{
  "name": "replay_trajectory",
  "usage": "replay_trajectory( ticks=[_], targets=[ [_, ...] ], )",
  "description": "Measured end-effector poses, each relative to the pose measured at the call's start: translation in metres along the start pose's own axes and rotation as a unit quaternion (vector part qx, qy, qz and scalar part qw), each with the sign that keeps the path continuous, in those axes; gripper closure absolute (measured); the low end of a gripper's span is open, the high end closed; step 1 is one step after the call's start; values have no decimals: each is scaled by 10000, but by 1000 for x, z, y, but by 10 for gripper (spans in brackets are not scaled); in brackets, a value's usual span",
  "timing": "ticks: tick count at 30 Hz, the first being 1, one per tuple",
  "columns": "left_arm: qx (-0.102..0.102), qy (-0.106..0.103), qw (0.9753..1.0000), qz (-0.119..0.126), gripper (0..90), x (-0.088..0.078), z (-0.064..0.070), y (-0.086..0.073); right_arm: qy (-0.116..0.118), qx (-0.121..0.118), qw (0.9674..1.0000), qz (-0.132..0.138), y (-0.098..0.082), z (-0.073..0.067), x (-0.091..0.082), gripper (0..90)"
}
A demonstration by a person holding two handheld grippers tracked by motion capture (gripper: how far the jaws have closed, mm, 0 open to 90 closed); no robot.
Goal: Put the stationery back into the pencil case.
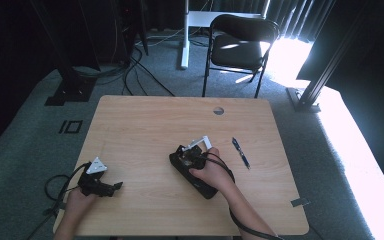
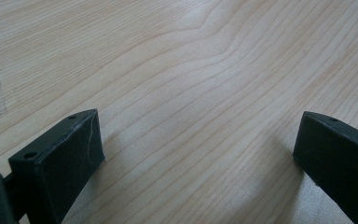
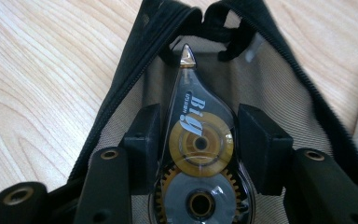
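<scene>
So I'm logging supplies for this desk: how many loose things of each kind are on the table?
Mesh pouch: 1
Correction tape dispenser: 1
Pen: 1
White paper piece: 1
Total: 4

Correction tape dispenser [image 3: 199, 140] held between the right gripper's [image 3: 200, 149] jaws, tip pointing into the open mesh pencil case [image 3: 279, 79] beneath it, near the table's [image 1: 140, 125] centre. Pen [image 1: 240, 152] to the case's right; chair [image 1: 240, 45] behind the table; left gripper [image 1: 115, 186] at the front-left edge.
</scene>
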State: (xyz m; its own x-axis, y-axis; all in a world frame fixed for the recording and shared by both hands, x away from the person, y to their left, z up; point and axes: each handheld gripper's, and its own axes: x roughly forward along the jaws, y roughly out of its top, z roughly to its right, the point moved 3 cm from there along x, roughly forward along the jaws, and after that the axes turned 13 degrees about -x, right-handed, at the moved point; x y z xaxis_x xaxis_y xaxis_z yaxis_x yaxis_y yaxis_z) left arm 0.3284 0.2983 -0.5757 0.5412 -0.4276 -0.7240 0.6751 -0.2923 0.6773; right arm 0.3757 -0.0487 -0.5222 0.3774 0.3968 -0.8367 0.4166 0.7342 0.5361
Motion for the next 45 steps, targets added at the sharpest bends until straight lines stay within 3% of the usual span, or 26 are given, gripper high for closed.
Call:
replay_trajectory(
  ticks=[11, 21, 30, 34, 37, 39, 45],
  targets=[
    [1, -6, 10000, 2, 16, 0, 0, 0, 99, 37, 9998, -188, 0, 1, 3, 504],
    [-3, -6, 10000, 5, 16, 0, 0, 0, 163, -40, 9997, -161, 1, 2, -1, 490],
    [3, -2, 10000, 5, 16, 0, 0, 0, 174, 16, 9990, 412, 5, 7, -29, 492],
    [7, -4, 10000, 4, 16, 0, 0, 0, 43, 91, 9969, 780, 7, 15, -47, 493],
    [5, -4, 10000, 4, 16, 0, 0, 0, -187, 204, 9947, 994, 8, 27, -59, 500],
    [5, -5, 10000, 2, 16, 0, 0, 0, -375, 261, 9932, 1071, 8, 37, -64, 500],
    [6, -4, 10000, 1, 16, 0, 0, 0, -639, 445, 9909, 1097, 5, 59, -63, 499]
  ],
)
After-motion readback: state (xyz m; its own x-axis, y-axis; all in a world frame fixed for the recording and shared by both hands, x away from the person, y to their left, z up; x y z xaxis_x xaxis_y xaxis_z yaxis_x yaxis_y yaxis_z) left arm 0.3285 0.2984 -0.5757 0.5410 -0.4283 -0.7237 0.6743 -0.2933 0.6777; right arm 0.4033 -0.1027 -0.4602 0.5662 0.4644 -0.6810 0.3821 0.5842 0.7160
